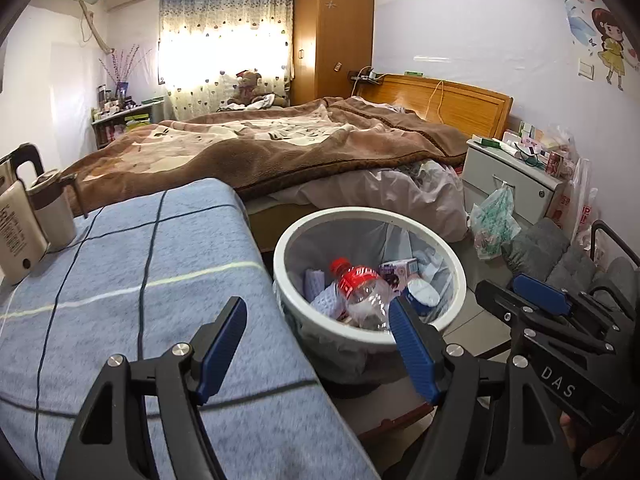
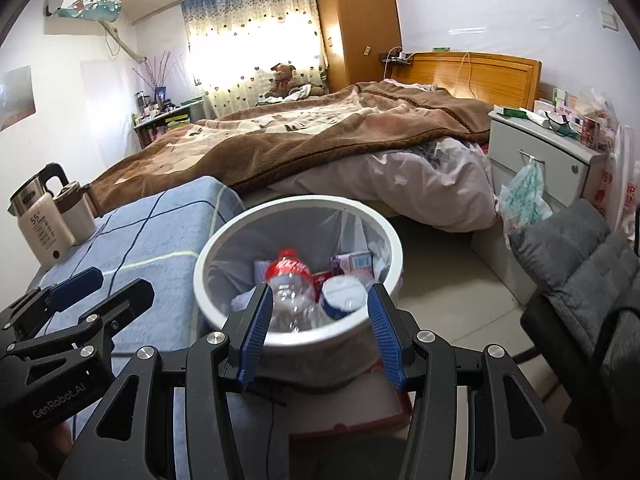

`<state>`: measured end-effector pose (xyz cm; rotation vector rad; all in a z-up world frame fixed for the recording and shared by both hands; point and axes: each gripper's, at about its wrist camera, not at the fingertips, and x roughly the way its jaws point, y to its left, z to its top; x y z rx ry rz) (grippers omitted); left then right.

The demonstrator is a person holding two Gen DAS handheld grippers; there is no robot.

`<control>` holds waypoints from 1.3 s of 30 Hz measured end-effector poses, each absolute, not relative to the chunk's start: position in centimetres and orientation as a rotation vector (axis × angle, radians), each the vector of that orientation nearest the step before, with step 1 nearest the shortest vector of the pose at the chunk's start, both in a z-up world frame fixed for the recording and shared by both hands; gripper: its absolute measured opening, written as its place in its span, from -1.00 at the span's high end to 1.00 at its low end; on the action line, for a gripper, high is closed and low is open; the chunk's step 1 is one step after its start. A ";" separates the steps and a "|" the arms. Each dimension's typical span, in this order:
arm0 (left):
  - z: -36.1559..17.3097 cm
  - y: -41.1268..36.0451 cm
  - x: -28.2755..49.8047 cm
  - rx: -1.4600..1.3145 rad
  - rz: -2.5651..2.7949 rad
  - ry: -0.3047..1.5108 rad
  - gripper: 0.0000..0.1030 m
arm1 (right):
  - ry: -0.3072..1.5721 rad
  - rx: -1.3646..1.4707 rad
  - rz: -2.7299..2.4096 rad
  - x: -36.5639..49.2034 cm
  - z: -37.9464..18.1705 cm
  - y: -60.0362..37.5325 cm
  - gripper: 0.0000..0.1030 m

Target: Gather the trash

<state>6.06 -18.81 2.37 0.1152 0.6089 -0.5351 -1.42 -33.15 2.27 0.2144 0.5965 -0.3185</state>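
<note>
Trash already fills the white bin (image 2: 394,240) standing on the floor beside the blue-covered table (image 1: 120,280): a clear plastic bottle (image 2: 290,292) with a red label, a small carton (image 2: 352,260) and other scraps. Both the left gripper (image 1: 316,344) and right gripper (image 2: 318,332) hang spread open and empty near the rim, so collecting looks largely done, judging by the bare tabletop.

The bin (image 2: 208,276) is glossy white plastic, lined with a thin translucent bag (image 2: 352,236). Inside lies a clear, crinkled plastic bottle (image 2: 292,300) with a shiny red label. The table (image 1: 132,280) wears a matt, heathered blue cloth. Both grippers, left (image 1: 316,344) and right (image 2: 316,332), are matt black plastic with ribbed blue pads (image 1: 412,352) and bright metal screws. The blanket (image 2: 288,136) looks fuzzy; the headboard (image 2: 480,72) is varnished wood.
</note>
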 end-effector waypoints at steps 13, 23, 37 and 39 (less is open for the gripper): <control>1.8 -16.9 3.0 0.099 -0.452 0.578 -0.46 | 0.552 0.204 -0.318 -4.8 1.7 -31.2 0.02; 1.8 -16.6 2.3 0.099 -0.429 0.559 -0.46 | 0.546 0.203 -0.315 -5.3 1.6 -30.8 0.02; 2.1 -16.6 2.0 0.094 -0.435 0.556 -0.46 | 0.543 0.205 -0.311 -5.4 1.7 -30.7 0.02; 2.1 -16.4 2.1 0.092 -0.435 0.556 -0.46 | 0.543 0.206 -0.313 -5.6 1.8 -30.7 0.02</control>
